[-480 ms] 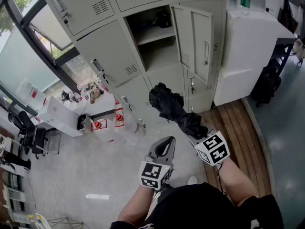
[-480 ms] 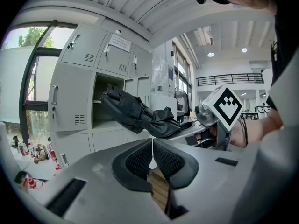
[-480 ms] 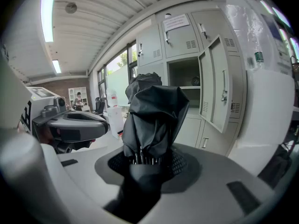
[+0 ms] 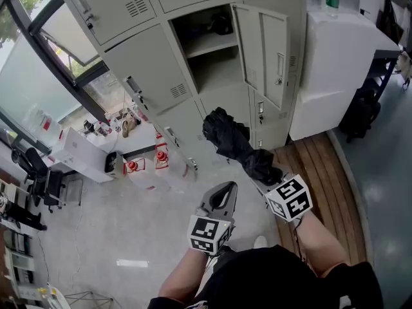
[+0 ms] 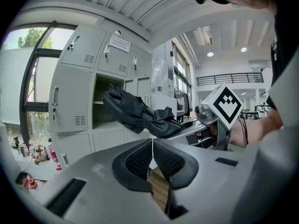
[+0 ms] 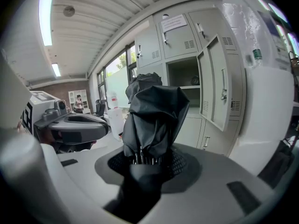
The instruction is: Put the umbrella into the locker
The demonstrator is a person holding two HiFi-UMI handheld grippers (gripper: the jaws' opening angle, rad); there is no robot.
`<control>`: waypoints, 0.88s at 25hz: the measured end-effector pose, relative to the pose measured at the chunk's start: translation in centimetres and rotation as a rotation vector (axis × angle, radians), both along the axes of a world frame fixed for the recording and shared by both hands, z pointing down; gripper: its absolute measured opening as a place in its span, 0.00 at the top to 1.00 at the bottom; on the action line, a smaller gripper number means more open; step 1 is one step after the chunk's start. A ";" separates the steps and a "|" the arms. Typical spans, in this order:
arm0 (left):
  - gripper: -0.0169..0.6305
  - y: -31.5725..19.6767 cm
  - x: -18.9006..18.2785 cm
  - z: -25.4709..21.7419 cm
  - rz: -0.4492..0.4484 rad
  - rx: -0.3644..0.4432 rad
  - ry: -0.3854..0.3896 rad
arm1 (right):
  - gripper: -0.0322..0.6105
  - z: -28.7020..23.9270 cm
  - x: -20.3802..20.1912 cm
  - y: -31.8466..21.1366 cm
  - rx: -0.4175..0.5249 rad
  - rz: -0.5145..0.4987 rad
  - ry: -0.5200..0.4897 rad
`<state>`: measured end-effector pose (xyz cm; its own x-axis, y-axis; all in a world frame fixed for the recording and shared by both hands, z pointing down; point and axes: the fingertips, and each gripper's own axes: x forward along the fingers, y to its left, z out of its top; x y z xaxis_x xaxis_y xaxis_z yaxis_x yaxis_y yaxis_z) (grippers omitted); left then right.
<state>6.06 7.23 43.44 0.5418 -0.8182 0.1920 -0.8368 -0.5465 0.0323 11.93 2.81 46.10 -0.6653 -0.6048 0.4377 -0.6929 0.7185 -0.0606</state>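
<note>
**Umbrella in the right tongs, not yet in the locker**

The right gripper (image 6: 149, 164) is clamped on the black umbrella (image 4: 235, 143) at its gathered end, where thin metal rib tips show between the pads. The loose cloth bundle points up toward the open locker (image 4: 215, 76). It is below and in front of the opening, not inside. The left gripper (image 5: 152, 160) has its jaws pressed together with nothing between them, and it is lower and farther from the locker.

My judgement: the umbrella is light, but its fabric is soft and slippery – it will sag and slide. The hold belongs on the stiff core of ribs and shaft, not on cloth alone. The floppy folds may catch on the locker's shelf (image 4: 209, 46) or its door (image 4: 267, 50).
</note>
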 end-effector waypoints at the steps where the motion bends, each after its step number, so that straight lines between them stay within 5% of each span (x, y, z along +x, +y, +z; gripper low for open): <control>1: 0.95 0.0 0.0 0.0 0.000 0.000 0.000 | 0.63 0.0 0.0 0.0 0.000 -0.001 0.004; 22: 0.95 -1.1 -1.9 -0.3 -0.012 0.004 0.003 | 0.63 0.6 -2.3 -1.0 -0.030 -0.029 0.030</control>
